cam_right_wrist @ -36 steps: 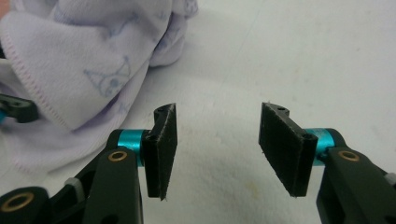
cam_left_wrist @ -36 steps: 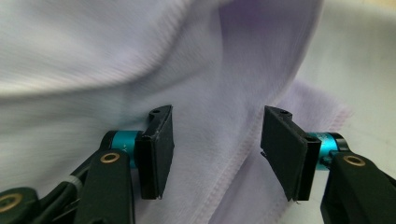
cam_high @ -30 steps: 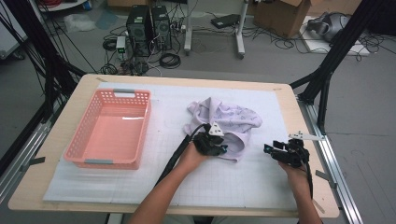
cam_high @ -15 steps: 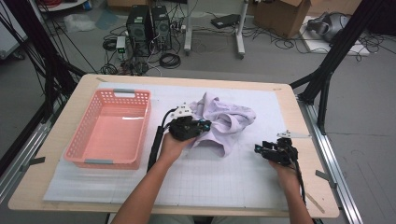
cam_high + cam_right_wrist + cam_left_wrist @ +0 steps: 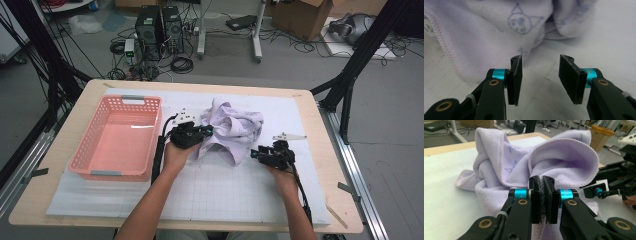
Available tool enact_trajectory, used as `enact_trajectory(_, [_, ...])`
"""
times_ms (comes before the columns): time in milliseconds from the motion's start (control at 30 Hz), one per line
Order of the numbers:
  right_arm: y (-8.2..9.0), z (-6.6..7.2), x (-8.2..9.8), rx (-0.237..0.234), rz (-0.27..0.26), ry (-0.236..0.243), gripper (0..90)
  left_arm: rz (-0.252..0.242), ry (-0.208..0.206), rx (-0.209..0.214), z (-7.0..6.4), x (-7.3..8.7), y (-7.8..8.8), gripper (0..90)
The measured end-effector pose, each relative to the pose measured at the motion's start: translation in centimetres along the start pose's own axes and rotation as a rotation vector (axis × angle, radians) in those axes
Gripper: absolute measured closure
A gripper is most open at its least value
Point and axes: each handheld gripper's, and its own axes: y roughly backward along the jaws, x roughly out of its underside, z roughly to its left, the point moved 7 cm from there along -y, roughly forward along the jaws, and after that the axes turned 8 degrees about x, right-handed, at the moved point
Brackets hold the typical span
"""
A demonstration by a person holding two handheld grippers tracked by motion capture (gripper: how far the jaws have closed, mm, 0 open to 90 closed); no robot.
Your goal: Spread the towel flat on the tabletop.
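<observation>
The lilac towel (image 5: 232,131) lies crumpled in a heap on the white mat (image 5: 210,195), between the two grippers, with its left edge caught in one of them. Farthest left, well apart from the left gripper (image 5: 204,132) on its outer side, stands a pink plastic basket (image 5: 86,165) with latticed walls and grey handles; its floor is bare, nothing lies in it. Just beside the basket's right wall runs the left gripper's black cable, and the gripper itself rests on the mat, pointing right into the cloth. In the left gripper view its jaws are pressed together on a stitched hem of the towel (image 5: 524,167), a thin strip of fabric showing between the pads, while folds rise directly ahead of it. To the right of the heap the right gripper (image 5: 256,154) points left toward the cloth. In the right gripper view its jaws have just been closing and stand apart with only mat between them; the towel (image 5: 489,32), printed with small blue cat faces, lies just ahead of the fingertips, not touched.
</observation>
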Motion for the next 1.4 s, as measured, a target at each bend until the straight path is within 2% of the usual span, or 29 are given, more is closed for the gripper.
enact_trajectory(100, [-1.1, 0.8, -0.2, 0.012, 0.024, 0.025, 53.0, -0.001, 0.012, -0.012, 0.4, 0.3, 0.2, 85.3])
enact_trajectory(167, [-1.8, 1.6, -0.5, -0.003, 0.031, 0.028, 52.4, 0.002, 0.016, -0.018, 0.7, 0.6, 0.4, 85.3])
enact_trajectory(267, [-2.5, 2.4, -0.9, 0.032, 0.036, 0.081, 53.8, 0.0, 0.024, -0.03, 1.0, 0.9, 0.7, 85.3])
enact_trajectory(300, [-2.7, 2.6, -1.0, 0.049, 0.037, 0.107, 57.9, -0.005, 0.033, -0.031, 1.0, 0.9, 0.8, 85.3])
enact_trajectory(333, [-2.7, 2.8, -0.9, 0.068, 0.041, 0.14, 69.7, 0.002, 0.031, -0.03, 1.1, 1.0, 0.9, 85.3])
enact_trajectory(367, [-2.6, 3.1, -0.9, -0.018, 0.055, 0.158, 86.6, 0.004, 0.027, -0.033, 1.0, 1.0, 1.0, 85.3])
enact_trajectory(400, [-2.3, 3.1, -0.8, -0.03, 0.068, 0.158, 86.9, 0.007, 0.027, -0.026, 0.9, 0.9, 1.1, 85.3])
enact_trajectory(433, [-1.8, 2.8, -0.7, -0.041, 0.076, 0.171, 86.9, 0.014, 0.023, -0.017, 0.7, 1.0, 1.3, 85.4])
enact_trajectory(533, [0.6, 0.8, -0.3, -0.028, 0.068, 0.138, 87.0, 0.016, 0.011, -0.011, 0.0, 1.4, 1.5, 85.6])
enact_trajectory(633, [3.5, -1.4, 0.3, -0.025, 0.054, 0.11, 87.0, 0.008, 0.004, -0.045, -0.2, 2.1, 1.8, 85.6])
enact_trajectory(700, [5.6, -3.2, 0.8, -0.005, 0.046, 0.085, 87.0, 0.024, -0.002, -0.067, -0.1, 2.4, 1.9, 85.7])
enact_trajectory(733, [6.6, -4.1, 1.0, 0.019, 0.038, 0.078, 87.0, 0.022, 0.005, -0.063, 0.0, 2.5, 1.9, 85.7])
enact_trajectory(800, [8.4, -5.4, 1.2, 0.037, 0.035, 0.047, 86.9, -0.007, 0.022, -0.055, -0.2, 2.1, 1.7, 85.7])
enact_trajectory(867, [9.3, -5.6, 1.3, 0.01, 0.041, 0.043, 86.7, -0.009, 0.016, -0.068, -0.6, 2.0, 1.2, 85.7])
enact_trajectory(933, [9.5, -5.0, 1.5, -0.082, 0.037, 0.045, 84.5, 0.025, 0.021, -0.09, -0.5, 2.5, 0.7, 84.8])
enact_trajectory(967, [9.5, -4.7, 1.6, -0.123, 0.026, 0.043, 81.3, 0.031, 0.026, -0.103, -0.4, 2.7, 0.7, 80.6])
enact_trajectory(1000, [9.5, -4.5, 1.6, -0.143, 0.015, 0.042, 75.5, 0.027, 0.018, -0.139, -0.2, 2.9, 1.1, 72.6])
enact_trajectory(1033, [9.7, -4.5, 1.7, -0.15, -0.008, 0.038, 67.9, 0.007, 0.009, -0.15, -0.2, 2.9, 1.5, 67.1])
enact_trajectory(1100, [10.1, -5.0, 1.7, -0.132, -0.056, 0.015, 60.6, -0.008, -0.012, -0.158, -0.4, 2.9, 2.3, 58.1])
enact_trajectory(1167, [10.6, -6.0, 1.8, -0.091, -0.086, 0.003, 59.7, -0.009, -0.031, -0.138, -0.9, 3.0, 2.7, 51.5])
enact_trajectory(1233, [10.9, -7.1, 1.9, -0.036, -0.106, -0.015, 57.9, 0.003, -0.025, -0.108, -1.4, 3.5, 2.9, 48.2])
enact_trajectory(1333, [10.9, -8.8, 2.3, 0.075, -0.104, -0.031, 61.4, 0.073, -0.009, -0.07, -1.8, 4.8, 2.2, 46.1])
enact_trajectory(1400, [10.6, -9.1, 2.4, 0.103, -0.105, -0.046, 63.9, 0.122, 0.005, -0.033, -2.1, 5.6, 1.6, 44.7])
